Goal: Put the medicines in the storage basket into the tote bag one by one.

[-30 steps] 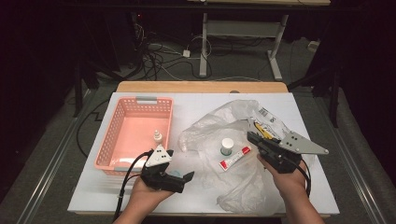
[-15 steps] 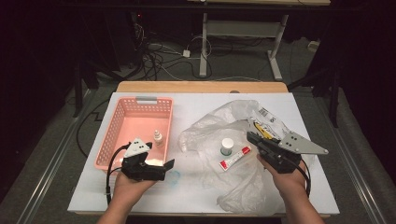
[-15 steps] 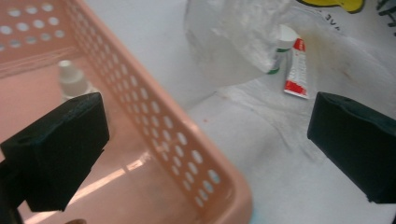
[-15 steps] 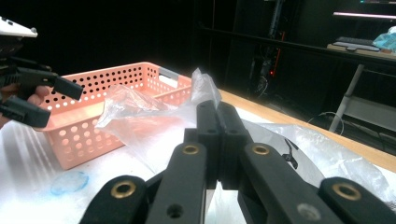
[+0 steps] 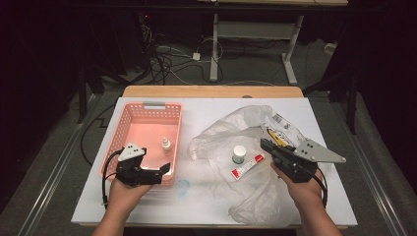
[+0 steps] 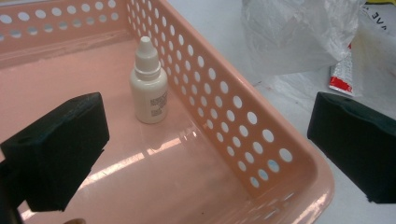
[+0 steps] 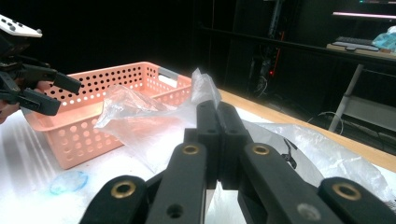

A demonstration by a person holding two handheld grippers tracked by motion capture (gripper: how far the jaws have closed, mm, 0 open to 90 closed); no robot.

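A: Start at the left hand-held gripper [image 5: 164, 169]. What is it doing?

B: Its jaws are spread wide with nothing between them. In the left gripper view one pad hangs over the pink basket [image 6: 243, 135] floor and the other outside the wall, so they straddle the near corner. Just ahead of it, inside the basket, the small white dropper bottle [image 6: 149, 88] stands upright. I'd judge it was put there and let go.

A: And the right hand-held gripper [image 5: 268, 145]?

B: Clenched on a fold of the clear plastic bag [image 7: 140, 121], pinched at the jaw tips and lifted off the counter [image 5: 216, 113]. Probably that keeps the bag's mouth open.

A: What lies beyond it?

B: Just beside its tips, on the bag, are a round white-capped jar [image 5: 239, 154] and a red and white tube [image 5: 247, 166], likely next for the basket.
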